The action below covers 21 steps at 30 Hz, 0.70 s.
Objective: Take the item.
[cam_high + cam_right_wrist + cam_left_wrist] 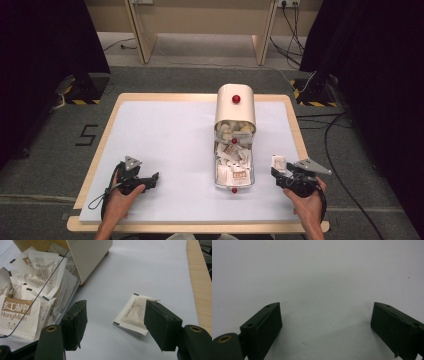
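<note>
Now both tongs gape empty; a white printed paper sachet (132, 312) lies flat between the right gripper (117, 323) jaws, long axis toward one o'clock, while the left gripper (325, 327) rests at eight.

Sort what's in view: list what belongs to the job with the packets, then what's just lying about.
Job:
- box full of packets
- loose packet on the sheet beside the right gripper, jaws open
- left gripper, open, holding nothing

Lying about:
- cables on the floor
- "5" mark on the floor
</note>
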Each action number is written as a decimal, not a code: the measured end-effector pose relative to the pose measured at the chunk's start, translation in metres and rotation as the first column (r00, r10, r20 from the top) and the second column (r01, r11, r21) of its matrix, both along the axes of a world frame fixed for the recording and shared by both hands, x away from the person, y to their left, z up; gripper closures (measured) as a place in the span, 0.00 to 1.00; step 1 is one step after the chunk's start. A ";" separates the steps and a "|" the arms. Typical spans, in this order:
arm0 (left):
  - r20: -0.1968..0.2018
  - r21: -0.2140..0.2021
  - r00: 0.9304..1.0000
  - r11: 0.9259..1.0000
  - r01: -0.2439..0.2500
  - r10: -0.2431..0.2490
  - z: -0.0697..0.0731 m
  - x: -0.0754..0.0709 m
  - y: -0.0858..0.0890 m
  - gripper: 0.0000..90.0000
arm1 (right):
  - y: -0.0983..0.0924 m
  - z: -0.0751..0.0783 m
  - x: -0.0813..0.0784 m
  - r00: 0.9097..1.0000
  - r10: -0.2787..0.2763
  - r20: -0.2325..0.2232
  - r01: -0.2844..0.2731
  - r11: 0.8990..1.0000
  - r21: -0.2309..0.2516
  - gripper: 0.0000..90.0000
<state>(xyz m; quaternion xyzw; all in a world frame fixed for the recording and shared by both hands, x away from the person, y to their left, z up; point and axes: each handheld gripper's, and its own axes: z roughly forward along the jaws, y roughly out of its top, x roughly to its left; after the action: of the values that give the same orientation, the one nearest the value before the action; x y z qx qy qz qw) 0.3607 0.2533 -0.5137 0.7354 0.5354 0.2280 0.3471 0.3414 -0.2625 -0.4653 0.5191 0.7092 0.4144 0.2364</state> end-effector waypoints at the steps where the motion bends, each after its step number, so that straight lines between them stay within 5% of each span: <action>1: 0.000 0.000 1.000 1.000 0.000 0.000 0.000 0.000 0.000 0.10 | 0.000 0.000 -0.001 1.000 -0.003 0.000 0.003 1.000 0.002 0.39; 21: 0.000 0.000 1.000 1.000 0.000 0.000 0.000 0.000 0.000 0.10 | 0.008 -0.005 -0.022 0.999 0.043 -0.012 -0.043 0.999 -0.031 0.39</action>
<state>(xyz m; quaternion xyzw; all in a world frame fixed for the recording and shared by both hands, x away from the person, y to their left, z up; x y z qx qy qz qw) 0.3607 0.2532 -0.5137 0.7355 0.5352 0.2281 0.3472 0.3194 -0.2544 -0.4707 0.5023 0.7278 0.4055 0.2314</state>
